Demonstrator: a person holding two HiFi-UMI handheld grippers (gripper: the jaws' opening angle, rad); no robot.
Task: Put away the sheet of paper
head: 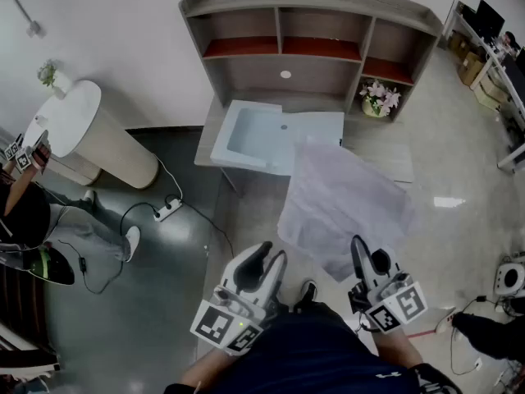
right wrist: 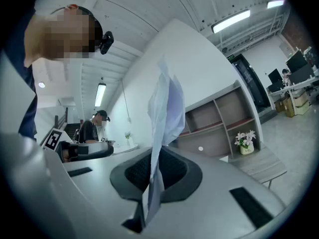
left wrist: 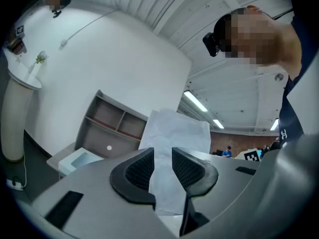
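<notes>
The sheet of paper is white, creased and hangs in the air in front of the desk. My right gripper is shut on its lower edge; in the right gripper view the paper stands edge-on out of the closed right gripper. My left gripper is just left of the sheet's lower left side and is open. In the left gripper view the paper shows in the gap of the left gripper, and the pads do not press on it.
Ahead stands a grey desk with a shelf unit, a pale blue tray and a pot of flowers. A white round stand, a power strip with cables and a person are at the left.
</notes>
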